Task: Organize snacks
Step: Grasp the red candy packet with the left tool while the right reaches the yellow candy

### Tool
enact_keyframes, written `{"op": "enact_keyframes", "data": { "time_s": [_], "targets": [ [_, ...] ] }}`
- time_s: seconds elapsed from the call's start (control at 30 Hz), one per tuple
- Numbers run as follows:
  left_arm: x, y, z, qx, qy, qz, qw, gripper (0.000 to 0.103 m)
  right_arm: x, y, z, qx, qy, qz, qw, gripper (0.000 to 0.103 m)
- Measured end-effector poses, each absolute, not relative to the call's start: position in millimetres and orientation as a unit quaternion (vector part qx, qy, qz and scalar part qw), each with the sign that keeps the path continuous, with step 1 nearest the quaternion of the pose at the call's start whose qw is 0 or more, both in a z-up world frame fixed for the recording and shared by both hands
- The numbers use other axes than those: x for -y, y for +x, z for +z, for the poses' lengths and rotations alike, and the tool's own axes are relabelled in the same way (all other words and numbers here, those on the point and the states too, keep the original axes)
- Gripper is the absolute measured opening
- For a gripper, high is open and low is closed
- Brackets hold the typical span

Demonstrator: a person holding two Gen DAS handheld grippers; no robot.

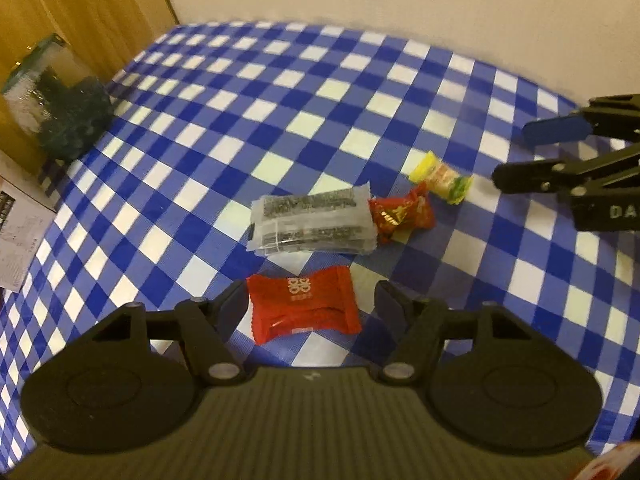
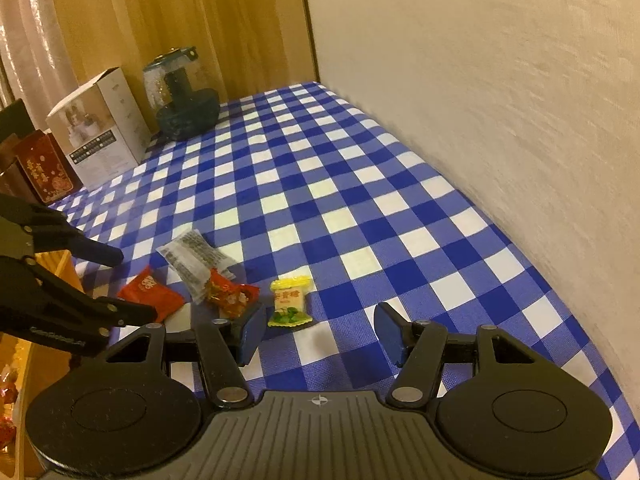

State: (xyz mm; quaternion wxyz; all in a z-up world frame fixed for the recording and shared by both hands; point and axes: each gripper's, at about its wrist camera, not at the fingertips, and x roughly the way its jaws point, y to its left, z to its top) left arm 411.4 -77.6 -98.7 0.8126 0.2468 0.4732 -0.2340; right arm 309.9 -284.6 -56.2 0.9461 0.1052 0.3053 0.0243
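Worktop (image 1: 280, 92) — covered in blue-and-white check cloth, set against a pale wall.

Snacks, clustered near the middle of the cloth:
- Red square packet (image 1: 304, 307), lying flat between the left tongs (image 1: 308, 310); the jaws stand apart on either side of it, pads not pressing on it.
- Clear sleeve of dark bars (image 1: 310, 220), just beyond the red packet.
- Small red wrapper (image 1: 402, 213), touching the sleeve's end.
- Yellow-and-green candy (image 2: 289, 301), a little apart from the small red wrapper, just ahead of the right tongs (image 2: 318, 330), beside their left pad; these stand half-wide and hold nothing.

At the far edge — a glass jar with dark green base (image 2: 182, 96) and a white carton (image 2: 100, 120).
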Motion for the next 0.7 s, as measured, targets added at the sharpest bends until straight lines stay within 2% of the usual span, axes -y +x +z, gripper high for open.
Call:
{"op": "enact_keyframes", "data": {
  "time_s": [0.1, 0.2, 0.37, 0.4, 0.43, 0.7],
  "targets": [
    [80.6, 418.1, -106.7, -0.483, 0.256, -0.233, 0.804, 0.067, 285.4, 312.3, -58.5, -0.308, 0.108, 0.026, 0.945, 0.061],
    [80.8, 422.1, -112.8, -0.494, 0.262, -0.231, 0.796, 0.059, 285.1, 314.1, -60.0, -0.309, 0.108, 0.028, 0.945, 0.061],
    [79.2, 422.2, -117.3, -0.495, 0.267, -0.231, 0.794, 0.056, 285.6, 317.1, -62.6, -0.314, 0.11, 0.028, 0.943, 0.061],
    [79.9, 422.0, -117.8, -0.494, 0.268, -0.232, 0.794, 0.05, 285.5, 317.8, -63.2, -0.315, 0.11, 0.029, 0.942, 0.061],
    [80.0, 421.8, -117.2, -0.494, 0.264, -0.235, 0.794, 0.048, 285.5, 318.4, -63.8, -0.316, 0.109, 0.03, 0.942, 0.061],
    [79.6, 410.9, -107.1, -0.472, 0.255, -0.235, 0.811, 0.041, 281.6, 326.1, -70.3, -0.321, 0.107, 0.044, 0.94, 0.061]
  ]
}}
